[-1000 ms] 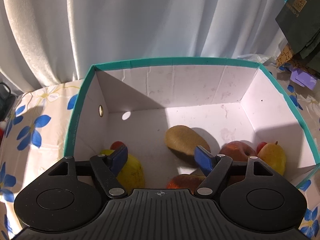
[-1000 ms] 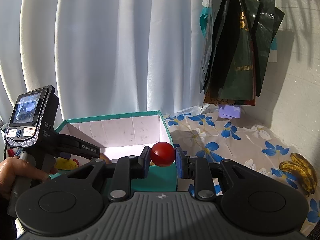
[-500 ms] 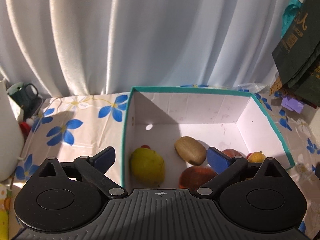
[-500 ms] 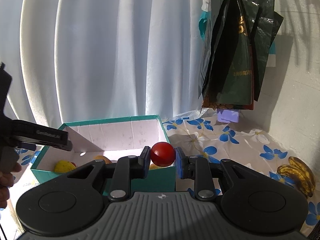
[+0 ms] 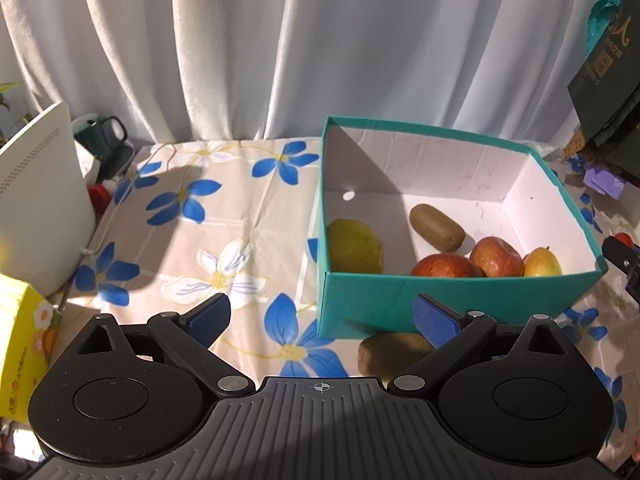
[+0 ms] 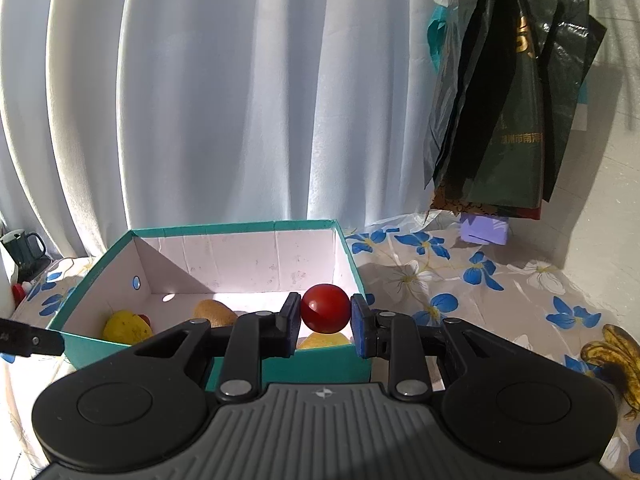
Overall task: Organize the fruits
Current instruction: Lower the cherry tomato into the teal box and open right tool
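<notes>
A teal box [image 5: 460, 292] with a white inside stands on the flowered cloth. It holds a yellow fruit [image 5: 354, 246], a kiwi [image 5: 437, 222], two red apples [image 5: 446, 266] and a small yellow pear [image 5: 542, 262]. My left gripper [image 5: 322, 316] is open and empty, back from the box's near left corner. A second kiwi [image 5: 390, 350] lies on the cloth just before the box, by my right-hand pad. My right gripper [image 6: 325, 316] is shut on a small red tomato [image 6: 325, 308], held over the near right corner of the box [image 6: 100, 280].
A white appliance [image 5: 38, 200], a dark mug [image 5: 106, 136] and a yellow carton [image 5: 22, 340] sit at the left. Dark bags [image 6: 512, 120] hang on the wall at the right. Spotted bananas [image 6: 612, 360] lie on the cloth at the far right.
My left gripper has opened wide and drawn back and left out of the box, leaving the fruit inside. My right gripper with the tomato has edged closer to the box.
</notes>
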